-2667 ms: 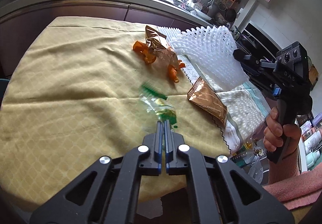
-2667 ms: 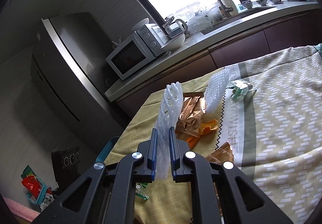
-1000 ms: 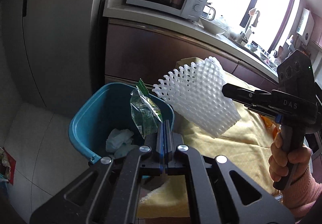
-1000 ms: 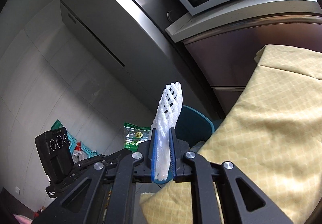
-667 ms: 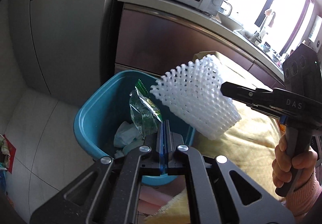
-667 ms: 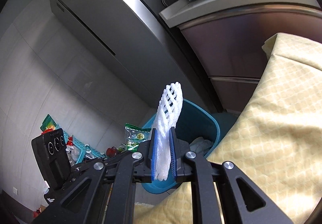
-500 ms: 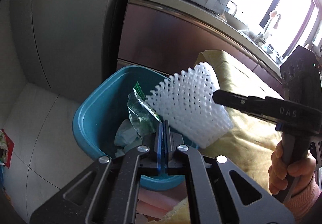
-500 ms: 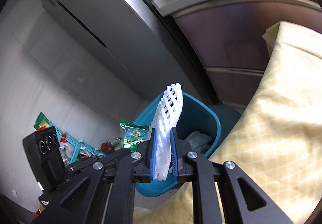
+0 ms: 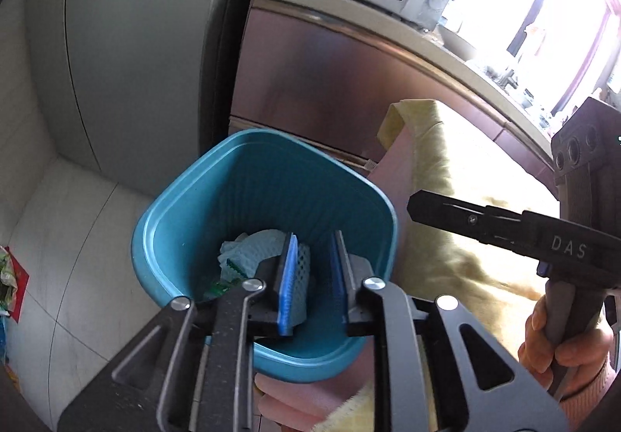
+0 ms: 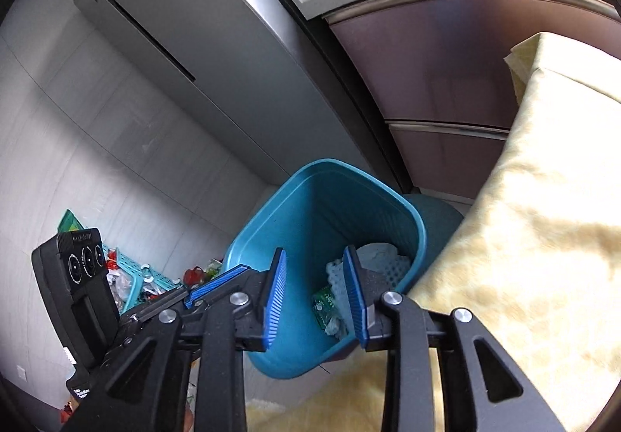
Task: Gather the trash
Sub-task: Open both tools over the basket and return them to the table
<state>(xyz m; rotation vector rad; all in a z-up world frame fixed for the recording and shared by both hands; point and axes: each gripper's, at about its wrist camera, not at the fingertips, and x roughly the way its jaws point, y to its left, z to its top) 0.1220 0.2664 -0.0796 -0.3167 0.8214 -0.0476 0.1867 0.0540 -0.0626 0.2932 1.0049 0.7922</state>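
Trash lies at the bottom of the blue bin [image 9: 182,207], which stands on the floor just beside the table's yellow cloth [image 9: 458,195]. Largest piece: white foam netting [image 10: 382,264], an open lattice sheet crumpled against the bin wall. I judge it very light, soft and springy; it would crush flat under my pads, so any edge fold serves as a hold. Next: a small clear wrapper with green print [image 10: 325,309], lying beside the netting. I judge it thin, crinkly and slippery; a pinch on a sealed edge would hold best. Neither item looks fragile.

My left gripper [image 9: 312,278] hangs over the bin mouth with its blue pads [image 9: 287,288] apart and nothing between them. My right gripper [image 10: 316,296] hangs likewise over the bin, pads spread, empty.
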